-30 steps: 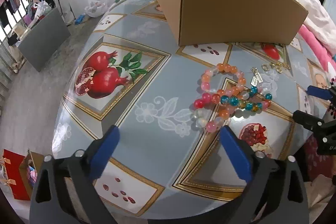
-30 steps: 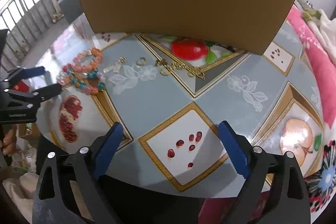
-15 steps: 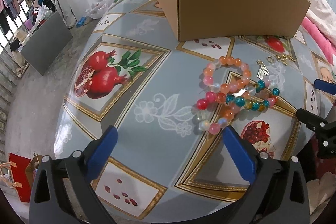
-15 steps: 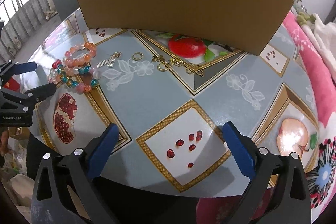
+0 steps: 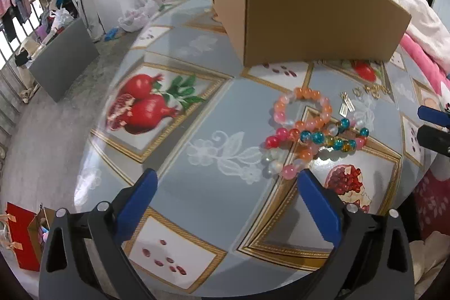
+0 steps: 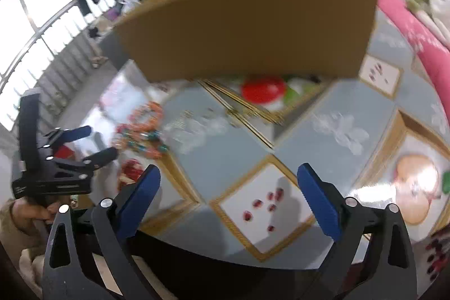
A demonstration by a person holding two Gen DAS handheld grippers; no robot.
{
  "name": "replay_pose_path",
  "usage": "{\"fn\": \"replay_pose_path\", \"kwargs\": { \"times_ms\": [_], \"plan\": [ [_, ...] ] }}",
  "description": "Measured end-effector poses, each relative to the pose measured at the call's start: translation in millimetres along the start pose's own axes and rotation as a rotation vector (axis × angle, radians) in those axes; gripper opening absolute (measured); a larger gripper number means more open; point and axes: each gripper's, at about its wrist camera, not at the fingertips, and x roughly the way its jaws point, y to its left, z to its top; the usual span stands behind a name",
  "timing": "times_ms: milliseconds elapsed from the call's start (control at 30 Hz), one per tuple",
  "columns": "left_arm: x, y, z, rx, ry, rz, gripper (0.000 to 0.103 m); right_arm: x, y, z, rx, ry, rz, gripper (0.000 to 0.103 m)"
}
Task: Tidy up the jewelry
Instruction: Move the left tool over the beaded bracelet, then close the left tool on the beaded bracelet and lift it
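Bench under a glossy oilcloth point(image 5: 180, 159), grey-blue with pomegranate panels; a tall cardboard box point(image 5: 315, 18) stands at the far side, laundry and a window rail beyond.

Bead bracelets point(image 5: 306, 128): several strands, orange-pink, red, teal and amber, heaped and overlapping on the bench. Likely light, loose and floppy, the round glassy beads apt to slip and roll on the slick cloth. Judgement: pinch across one strand where it lies clear of the heap, such as the far arc of the orange loop; a bite into the middle risks dragging several at once.

Small gold pieces point(image 5: 371, 90), rings and chain bits, lie past the beads, near the box, with a pale tag-shaped charm point(image 5: 346, 106) between. Thin and flat; expect them to be hard to get under.

Your left gripper point(image 5: 225, 187) hangs released, jaws wide, nothing between them. The bracelets lie just ahead of the right-hand blue finger, its tip almost level with the nearest pink bead, not touching.

Your right gripper point(image 6: 229, 182) is also released and empty; its jaws have just been closing a little but stand wide. That view is blurred; the beads point(image 6: 140, 128) show well off to its left, close to the left gripper's tips. You need to shift the left jaws rightward to straddle a strand.
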Motion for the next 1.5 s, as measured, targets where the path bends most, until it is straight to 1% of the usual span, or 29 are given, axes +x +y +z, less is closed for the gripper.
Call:
{"fn": "replay_pose_path", "kwargs": {
  "times_ms": [33, 67, 100, 133, 200, 233, 267, 300, 333, 367, 433, 500, 567, 700, 833, 900, 1067, 1133, 1200, 1400, 1500],
  "plan": [
    [-3, 1, -1, 0.0, -0.015, -0.006, 0.095, -2, 4, 1, -0.016, -0.012, 0.024, 0.087],
    [-6, 1, 0, -0.001, -0.036, -0.021, 0.091, -2, 5, 7, -0.027, -0.017, 0.045, 0.086],
    [-10, 2, 0, 0.001, -0.055, -0.039, 0.088, -3, 11, 9, -0.047, -0.022, 0.085, 0.083],
    [-13, 1, 1, 0.007, -0.072, -0.054, 0.087, 0, 15, 15, -0.059, -0.023, 0.101, 0.08],
    [-17, -2, 3, 0.032, -0.095, -0.077, 0.078, 7, 26, 18, -0.099, -0.023, 0.133, 0.074],
    [-17, -3, 4, 0.046, -0.099, -0.083, 0.075, 12, 31, 18, -0.117, -0.02, 0.142, 0.07],
    [-17, -5, 5, 0.061, -0.1, -0.089, 0.07, 15, 36, 19, -0.142, -0.013, 0.148, 0.068],
    [-15, -7, 7, 0.077, -0.095, -0.097, 0.065, 21, 43, 16, -0.156, -0.008, 0.149, 0.063],
    [-13, -9, 8, 0.088, -0.089, -0.101, 0.062, 25, 48, 17, -0.171, -0.001, 0.151, 0.057],
    [-10, -10, 9, 0.096, -0.082, -0.104, 0.056, 29, 52, 17, -0.185, 0.007, 0.155, 0.055],
    [-8, -11, 10, 0.104, -0.081, -0.131, 0.052, 38, 58, 17, -0.216, 0.027, 0.169, 0.047],
    [-6, -11, 11, 0.11, -0.08, -0.15, 0.045, 46, 67, 18, -0.258, 0.043, 0.17, 0.042],
    [-4, -12, 12, 0.126, -0.08, -0.16, 0.041, 51, 75, 18, -0.303, 0.05, 0.164, 0.038],
    [-4, -12, 12, 0.144, -0.075, -0.186, 0.035, 62, 85, 20, -0.377, 0.059, 0.148, 0.031],
    [1, -9, 14, 0.142, -0.059, -0.215, 0.032, 72, 93, 19, -0.441, 0.075, 0.103, 0.024],
    [5, -9, 15, 0.141, -0.053, -0.221, 0.031, 78, 94, 18, -0.455, 0.091, 0.083, 0.02],
    [6, -10, 15, 0.158, -0.066, -0.22, 0.028, 85, 99, 19, -0.467, 0.094, 0.053, 0.014],
    [5, -10, 14, 0.168, -0.071, -0.208, 0.023, 84, 98, 19, -0.454, 0.093, 0.057, 0.007],
    [4, -10, 13, 0.164, -0.071, -0.227, 0.01, 82, 96, 18, -0.437, 0.083, 0.061, 0.007],
    [-3, -14, 7, 0.163, -0.094, -0.22, 0.009, 66, 92, 20, -0.401, 0.035, 0.07, 0.007],
    [-19, -17, 7, 0.171, -0.133, -0.209, 0.009, 52, 92, 21, -0.386, -0.006, 0.074, 0.007]
  ]
}}
